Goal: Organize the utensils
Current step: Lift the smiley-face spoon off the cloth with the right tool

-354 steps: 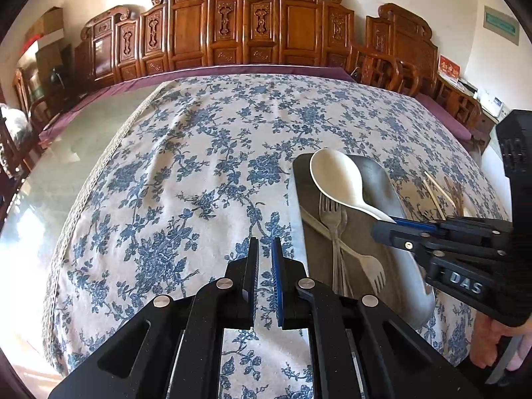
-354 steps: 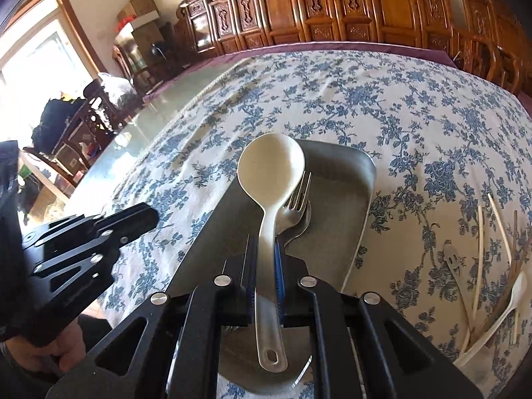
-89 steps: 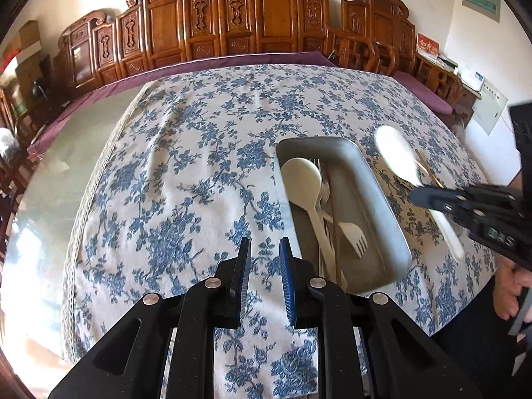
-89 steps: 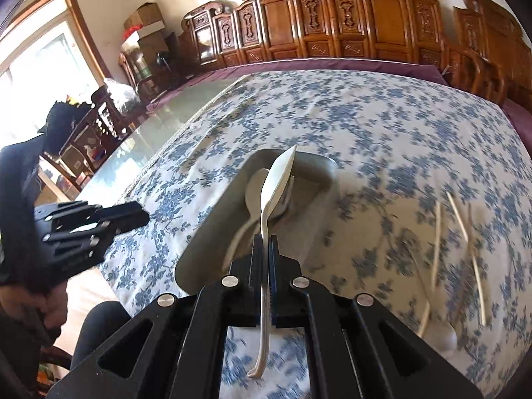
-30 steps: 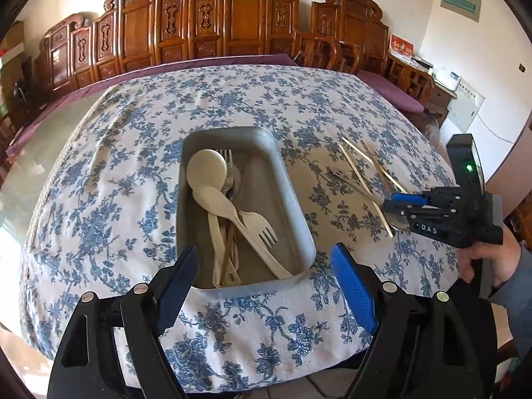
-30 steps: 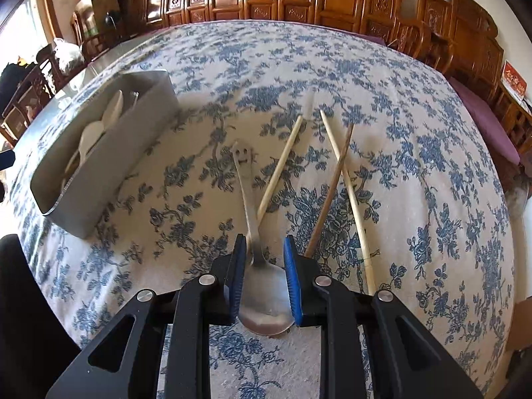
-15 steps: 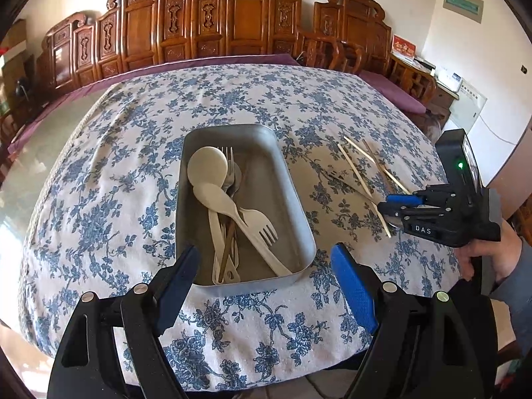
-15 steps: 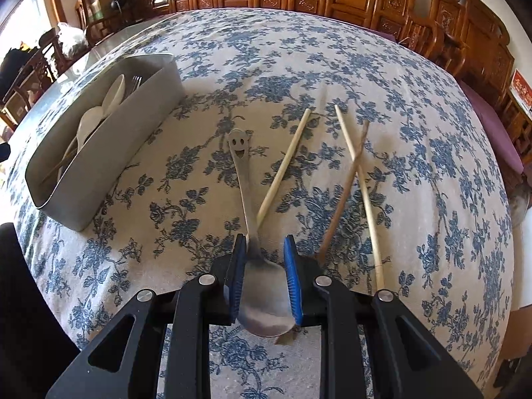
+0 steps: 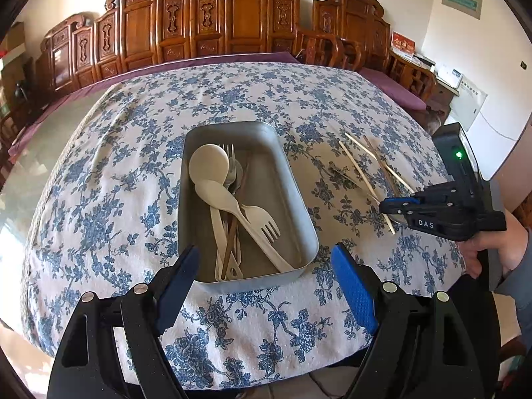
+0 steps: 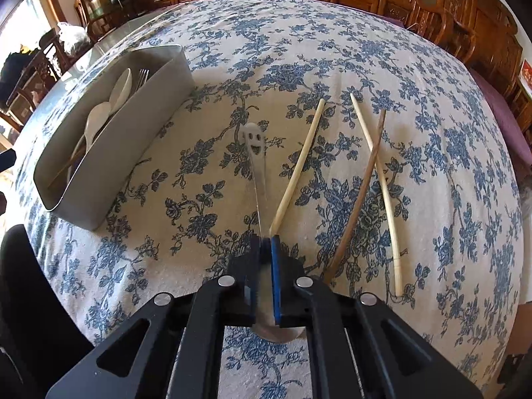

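Task looks roughly half done, maybe a bit more. The grey metal tray (image 9: 301,199) on the floral tablecloth (image 9: 116,199) already holds the sorted stuff: a big cream spoon (image 9: 209,166), a second cream spoon (image 9: 219,196) lying over it, a cream fork (image 9: 266,227), a metal fork (image 9: 229,153) toward the tray's far end, plus something thin and brown like a chopstick, hard to say exactly. Still loose, all to the right of the tray on the cloth: a metal spoon (image 10: 257,173) with a smiley-face handle end, nearest the tray but apart from it, then a pale chopstick (image 10: 299,163) just beside it, then further from the tray a brown chopstick (image 10: 362,186) crossed with another pale chopstick (image 10: 375,173). The right gripper (image 10: 265,249) has just been closing and its jaws now pinch the metal spoon at the neck where handle meets bowl; bowl end sits under the jaws, and whether the spoon has left the cloth is hard to tell. The left gripper (image 9: 266,282) has its jaws spread wide with nothing in them, hovering at the tray's near end, not touching it. Left to do, as I judge it: carry this spoon to the tray, then the three chopsticks.
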### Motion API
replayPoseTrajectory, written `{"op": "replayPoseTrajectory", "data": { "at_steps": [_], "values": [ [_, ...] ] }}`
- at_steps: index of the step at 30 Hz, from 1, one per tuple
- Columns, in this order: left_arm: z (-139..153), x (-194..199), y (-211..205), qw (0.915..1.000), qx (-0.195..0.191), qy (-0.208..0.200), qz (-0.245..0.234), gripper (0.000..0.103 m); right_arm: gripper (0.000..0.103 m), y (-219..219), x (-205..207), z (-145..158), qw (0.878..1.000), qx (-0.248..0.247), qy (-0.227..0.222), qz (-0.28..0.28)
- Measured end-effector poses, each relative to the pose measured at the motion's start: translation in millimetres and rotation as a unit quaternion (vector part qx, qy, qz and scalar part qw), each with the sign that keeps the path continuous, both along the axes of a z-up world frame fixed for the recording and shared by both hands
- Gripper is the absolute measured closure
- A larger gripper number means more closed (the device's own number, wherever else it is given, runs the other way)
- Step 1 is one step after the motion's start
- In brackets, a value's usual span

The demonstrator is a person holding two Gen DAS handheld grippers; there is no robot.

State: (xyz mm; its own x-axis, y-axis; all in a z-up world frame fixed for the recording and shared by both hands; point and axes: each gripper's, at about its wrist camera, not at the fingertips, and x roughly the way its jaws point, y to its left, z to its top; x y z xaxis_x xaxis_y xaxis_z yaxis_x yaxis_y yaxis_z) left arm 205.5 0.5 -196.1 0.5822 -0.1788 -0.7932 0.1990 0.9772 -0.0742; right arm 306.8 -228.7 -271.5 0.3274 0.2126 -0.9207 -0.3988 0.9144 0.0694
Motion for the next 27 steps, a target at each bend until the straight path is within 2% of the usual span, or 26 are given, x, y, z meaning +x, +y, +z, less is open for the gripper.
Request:
{"op": "replayPoseTrajectory", "data": {
  "at_steps": [5,9,17,23,26,27],
  "values": [
    [-0.9,-0.3,-0.5,1.0000,-0.001,0.000,-0.001,0.025,0.097,-8.5,-6.8,4.6,1.000,0.011,-0.004,-0.003],
    [-2.0,-0.8,-2.8,1.0000,-0.002,0.001,-0.003,0.025,0.102,-10.5,-12.7,12.7,1.000,0.018,-0.009,0.003],
    [-2.6,-3.4,-9.7,1.0000,0.000,0.001,-0.008,0.025,0.102,-6.1,-18.3,14.5,1.000,-0.008,-0.020,0.021],
    [-0.2,-4.8,-10.3,1.0000,0.000,-0.001,-0.009,0.025,0.102,7.6,-20.5,24.7,0.997,-0.003,-0.053,0.049],
    [0.1,-5.3,-10.3,1.0000,0.001,-0.001,-0.009,0.025,0.087,14.7,-11.7,22.4,0.997,-0.014,-0.054,0.059],
    [0.0,-5.2,-10.3,1.0000,0.000,-0.001,-0.009,0.025,0.086,16.3,-8.4,19.6,0.997,-0.017,-0.049,0.062]
  ]
}}
